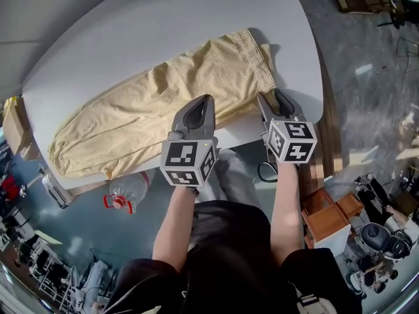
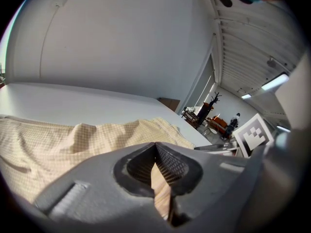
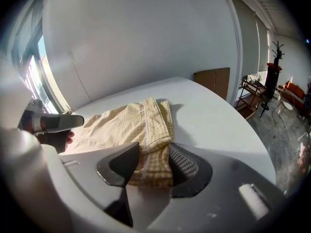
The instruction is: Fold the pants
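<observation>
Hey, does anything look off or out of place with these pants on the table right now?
Mostly tidy. The yellow checked pants lie along the white table's near edge, and one leg cuff seems to droop over it. The waistband is bunched between the right gripper's closing jaws.

The pants (image 1: pixel 163 103) are seen as soft woven cloth, matt and finely checked, creased over a table (image 1: pixel 131 38) with a smooth, matt top. The left gripper (image 1: pixel 209 99) is shown in matt grey plastic, its pads (image 2: pixel 170 165) cross-hatched and rough.
</observation>
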{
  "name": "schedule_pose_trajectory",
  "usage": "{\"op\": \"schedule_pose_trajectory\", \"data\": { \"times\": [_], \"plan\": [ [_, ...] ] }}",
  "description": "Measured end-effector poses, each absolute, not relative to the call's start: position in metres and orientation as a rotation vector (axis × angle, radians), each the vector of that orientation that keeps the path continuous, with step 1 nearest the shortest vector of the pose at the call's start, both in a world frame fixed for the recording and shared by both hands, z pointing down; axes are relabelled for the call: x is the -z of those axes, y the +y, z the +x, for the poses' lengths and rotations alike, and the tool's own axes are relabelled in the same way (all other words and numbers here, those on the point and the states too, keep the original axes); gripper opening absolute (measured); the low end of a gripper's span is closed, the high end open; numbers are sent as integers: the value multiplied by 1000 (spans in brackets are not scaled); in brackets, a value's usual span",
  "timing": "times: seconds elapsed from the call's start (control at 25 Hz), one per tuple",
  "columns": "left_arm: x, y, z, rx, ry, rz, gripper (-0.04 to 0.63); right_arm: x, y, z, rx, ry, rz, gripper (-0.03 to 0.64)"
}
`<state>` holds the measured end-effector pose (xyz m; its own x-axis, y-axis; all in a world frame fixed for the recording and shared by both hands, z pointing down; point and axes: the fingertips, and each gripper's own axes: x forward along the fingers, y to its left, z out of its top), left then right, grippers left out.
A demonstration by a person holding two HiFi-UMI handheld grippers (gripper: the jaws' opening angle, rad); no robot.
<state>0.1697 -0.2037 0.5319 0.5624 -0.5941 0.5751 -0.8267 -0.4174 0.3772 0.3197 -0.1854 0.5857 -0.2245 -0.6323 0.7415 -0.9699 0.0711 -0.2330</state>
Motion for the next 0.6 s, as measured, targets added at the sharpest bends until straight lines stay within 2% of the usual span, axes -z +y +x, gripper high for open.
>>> {"op": "schedule_pose_trajectory", "data": {
  "times": [0.12,0.36,0.6],
  "plan": [
    [-533,-202,162,-469,-1155,2141,3,-590,-186,312,-975,-1893,1517,154],
    [-526,-204,156,-459,-1186,2134,3,-589,-185,313,-998,-1902,1483,85],
    [-524,-203,165,-456,-1180,2143,3,-581,-178,322,-1009,-1918,1518,72]
  ]
}}
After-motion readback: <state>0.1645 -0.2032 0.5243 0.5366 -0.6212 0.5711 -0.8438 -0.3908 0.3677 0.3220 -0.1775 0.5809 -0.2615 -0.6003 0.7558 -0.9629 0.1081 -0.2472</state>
